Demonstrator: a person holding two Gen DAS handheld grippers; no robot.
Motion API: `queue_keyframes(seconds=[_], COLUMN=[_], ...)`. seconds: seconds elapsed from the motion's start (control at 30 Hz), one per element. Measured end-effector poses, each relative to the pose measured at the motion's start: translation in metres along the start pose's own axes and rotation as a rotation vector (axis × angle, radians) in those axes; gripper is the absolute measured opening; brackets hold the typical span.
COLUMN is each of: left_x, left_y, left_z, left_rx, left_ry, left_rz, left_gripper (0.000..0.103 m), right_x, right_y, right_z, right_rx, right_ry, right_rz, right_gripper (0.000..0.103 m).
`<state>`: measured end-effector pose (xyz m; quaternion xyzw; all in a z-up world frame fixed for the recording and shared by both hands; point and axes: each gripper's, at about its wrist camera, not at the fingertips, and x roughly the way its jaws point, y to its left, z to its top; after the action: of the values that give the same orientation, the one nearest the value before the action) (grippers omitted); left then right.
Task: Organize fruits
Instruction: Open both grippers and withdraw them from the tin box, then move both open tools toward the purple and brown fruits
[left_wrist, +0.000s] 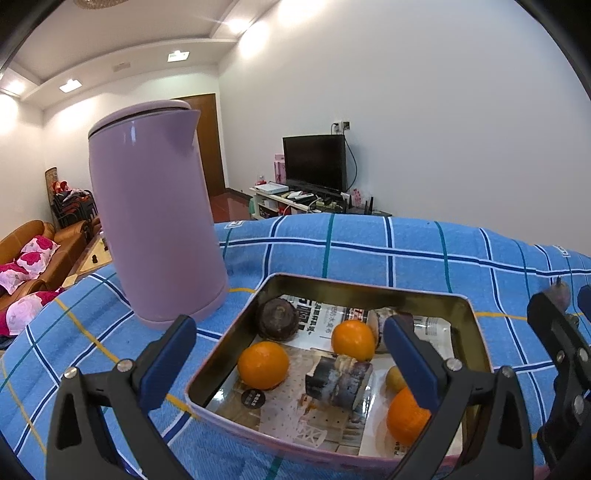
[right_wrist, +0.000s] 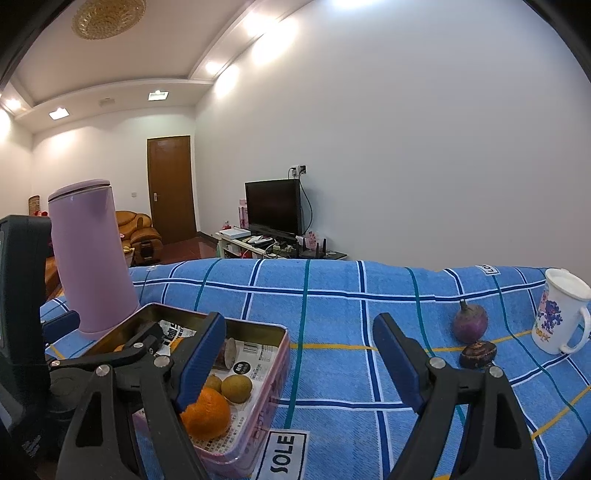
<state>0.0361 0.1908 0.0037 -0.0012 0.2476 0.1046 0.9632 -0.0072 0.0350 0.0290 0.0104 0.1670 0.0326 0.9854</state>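
An open metal tin (left_wrist: 369, 288) lies on the blue checked cloth. It holds three oranges (left_wrist: 263, 364), a dark round fruit (left_wrist: 277, 319), a cut dark cylinder piece (left_wrist: 338, 380) and a small yellow-green fruit (left_wrist: 394, 378). My left gripper (left_wrist: 291, 356) hovers open over the tin's near side with nothing between its pads. To the right of the tin (right_wrist: 281, 369), my right gripper (right_wrist: 301, 363) stands open over bare cloth. Beyond its right finger lie a purple round fruit (right_wrist: 470, 325) and a dark brown one (right_wrist: 478, 354), both untouched.
A tall lilac kettle (left_wrist: 155, 229) stands just left of the tin and behind it. A white printed mug (right_wrist: 561, 314) sits at the far right near the two loose fruits. The cloth's far edge drops off toward a TV stand and a sofa.
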Motion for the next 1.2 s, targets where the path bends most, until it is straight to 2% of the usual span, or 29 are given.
queue_keyframes(seconds=[0.47,1.2], left_x=[-0.014,-0.044], left_y=[-0.004,-0.037], left_z=[-0.007,-0.020], left_rx=[0.008,0.100], left_ry=[-0.012,-0.040], left_rz=[-0.002,0.006], left_gripper=[0.103,0.103], right_x=[-0.011,-0.036], right_y=[-0.008,-0.061], right_z=[-0.002,-0.006], right_rx=[-0.041,-0.064], right_ry=[0.001,0.022], right_rz=[-0.019,-0.083], right_gripper=[0.083,0.083])
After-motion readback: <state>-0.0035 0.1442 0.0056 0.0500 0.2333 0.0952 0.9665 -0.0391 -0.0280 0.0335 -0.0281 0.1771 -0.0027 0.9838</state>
